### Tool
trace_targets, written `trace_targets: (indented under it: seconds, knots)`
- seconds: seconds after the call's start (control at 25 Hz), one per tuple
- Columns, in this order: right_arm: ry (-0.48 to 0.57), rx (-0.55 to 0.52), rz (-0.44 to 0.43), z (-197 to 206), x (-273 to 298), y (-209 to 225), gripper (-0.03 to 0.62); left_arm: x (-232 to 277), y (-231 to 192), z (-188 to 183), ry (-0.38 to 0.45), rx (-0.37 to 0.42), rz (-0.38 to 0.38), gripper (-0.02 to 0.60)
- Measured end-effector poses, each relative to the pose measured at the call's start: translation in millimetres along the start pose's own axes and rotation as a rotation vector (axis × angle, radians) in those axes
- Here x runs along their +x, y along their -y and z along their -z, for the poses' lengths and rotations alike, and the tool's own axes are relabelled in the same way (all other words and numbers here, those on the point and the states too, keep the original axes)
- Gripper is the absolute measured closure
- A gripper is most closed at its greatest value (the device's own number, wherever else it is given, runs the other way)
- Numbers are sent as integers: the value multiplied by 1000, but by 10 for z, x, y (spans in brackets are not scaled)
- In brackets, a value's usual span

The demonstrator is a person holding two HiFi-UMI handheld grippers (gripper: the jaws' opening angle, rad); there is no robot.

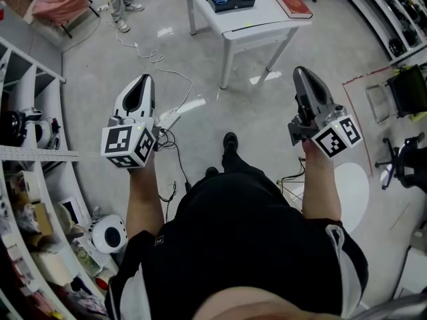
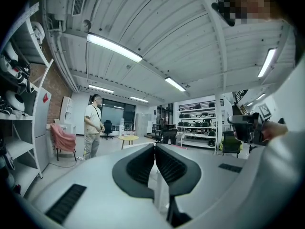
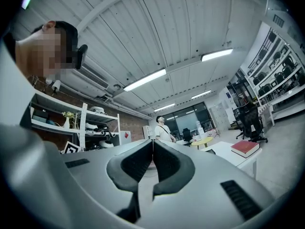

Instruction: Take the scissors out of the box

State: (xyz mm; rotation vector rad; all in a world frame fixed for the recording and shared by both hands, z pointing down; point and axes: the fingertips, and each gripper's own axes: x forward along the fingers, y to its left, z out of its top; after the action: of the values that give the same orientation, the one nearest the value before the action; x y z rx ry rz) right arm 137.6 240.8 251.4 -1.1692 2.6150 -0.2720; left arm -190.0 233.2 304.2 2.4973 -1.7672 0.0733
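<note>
Scissors [image 1: 223,0] lying well ahead in the box [image 1: 235,7]
Jaws of left gripper [image 1: 143,80] and right gripper [image 1: 303,73] are being held closed, empty; neither is sitting clearly nearer.

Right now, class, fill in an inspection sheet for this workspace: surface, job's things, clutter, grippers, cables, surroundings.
Surface: white table, its top partly out of view.
Job's things: scissors lying in the open black box on the table.
Clutter: red book beside the box.
Grippers: left hand-held gripper and right hand-held gripper both shut, empty.
Cables: white cable trailing across the floor.
Surroundings: shelves, bystander, office chair.
</note>
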Motion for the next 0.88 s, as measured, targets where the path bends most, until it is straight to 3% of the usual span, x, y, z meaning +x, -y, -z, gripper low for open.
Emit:
trace_targets:
  seconds: [0.36,0.88]
  knots:
    - [-11,31,-30,90,482,529,565,527,-162,35,-33,13,-34,558]
    - [-20,54,-51,17,1320,1745,565,1923,-232,13,-78,21,-44,558]
